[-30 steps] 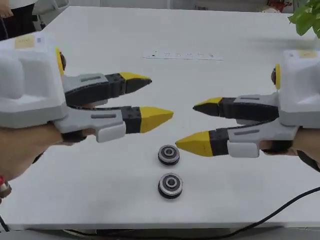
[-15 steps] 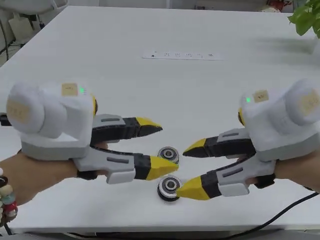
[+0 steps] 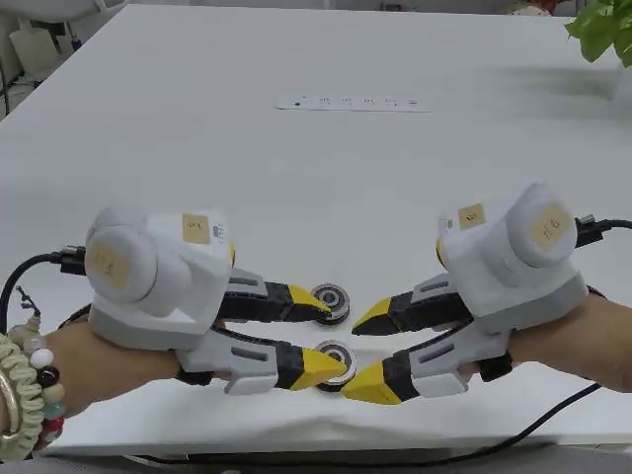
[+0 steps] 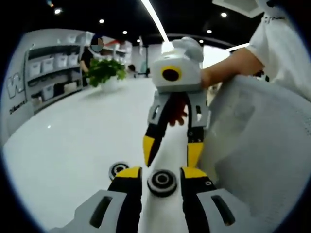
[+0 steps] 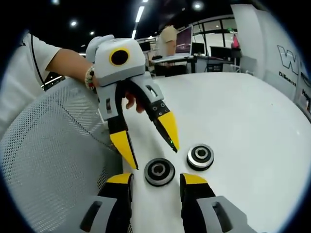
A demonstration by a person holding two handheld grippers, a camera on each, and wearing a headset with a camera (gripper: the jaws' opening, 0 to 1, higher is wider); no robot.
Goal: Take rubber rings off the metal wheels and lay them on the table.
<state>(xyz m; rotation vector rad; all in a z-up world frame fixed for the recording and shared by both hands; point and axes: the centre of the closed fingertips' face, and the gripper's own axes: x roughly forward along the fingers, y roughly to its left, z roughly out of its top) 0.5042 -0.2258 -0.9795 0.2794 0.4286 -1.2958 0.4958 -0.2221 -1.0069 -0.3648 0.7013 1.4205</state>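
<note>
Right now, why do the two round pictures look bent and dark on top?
Head view: even, soft light on the white table, far wheel sharp, no bending. Left gripper view: a fisheye lens curves the shelves; the ceiling strip light glares against a dark ceiling. Right gripper view: same curving, yet the near wheel is crisp.

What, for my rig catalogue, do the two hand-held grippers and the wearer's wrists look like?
Both the left hand-held gripper and right hand-held gripper have white rounded housings with tan stickers, grey bodies and black jaws ending in yellow pointed tips. A black cable leaves each. Bead bracelets circle the left wrist.
</note>
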